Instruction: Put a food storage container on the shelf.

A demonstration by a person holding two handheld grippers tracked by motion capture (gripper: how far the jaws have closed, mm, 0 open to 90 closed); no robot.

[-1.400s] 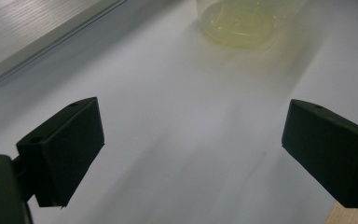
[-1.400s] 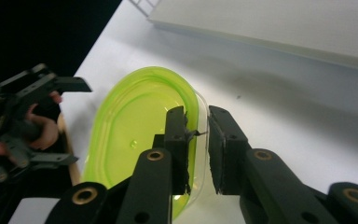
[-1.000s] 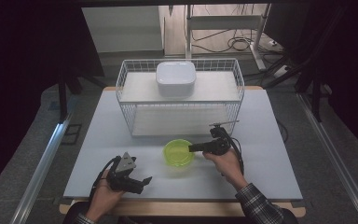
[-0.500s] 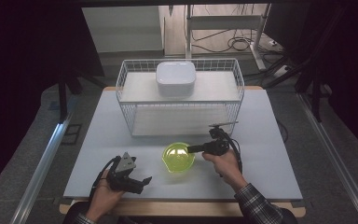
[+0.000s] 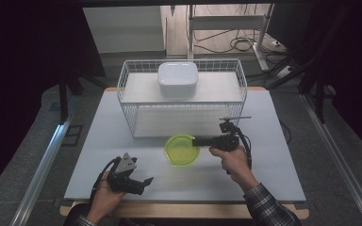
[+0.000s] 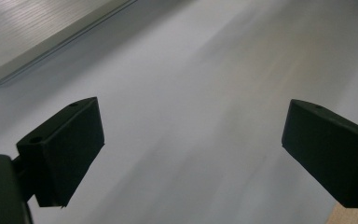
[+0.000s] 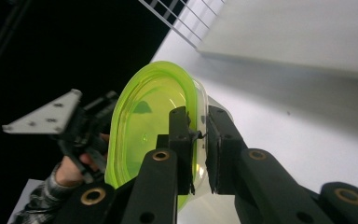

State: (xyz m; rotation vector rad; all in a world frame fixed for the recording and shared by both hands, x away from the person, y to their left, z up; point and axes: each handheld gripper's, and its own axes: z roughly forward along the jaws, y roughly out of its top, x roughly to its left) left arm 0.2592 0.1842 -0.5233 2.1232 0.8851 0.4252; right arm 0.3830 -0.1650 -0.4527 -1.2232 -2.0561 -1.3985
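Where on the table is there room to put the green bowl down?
Bare table lies left of the green bowl, between the wire basket and the left tongs. The right side past the right tongs is free too. Against the basket front it's crowded.

The bowl (image 5: 182,149) is translucent lime-green plastic, round and shallow, with nothing inside it. It sits near the middle of the white table (image 5: 264,117), just in front of the wire basket (image 5: 136,94), its right rim (image 7: 196,107) pinched between black jaws.
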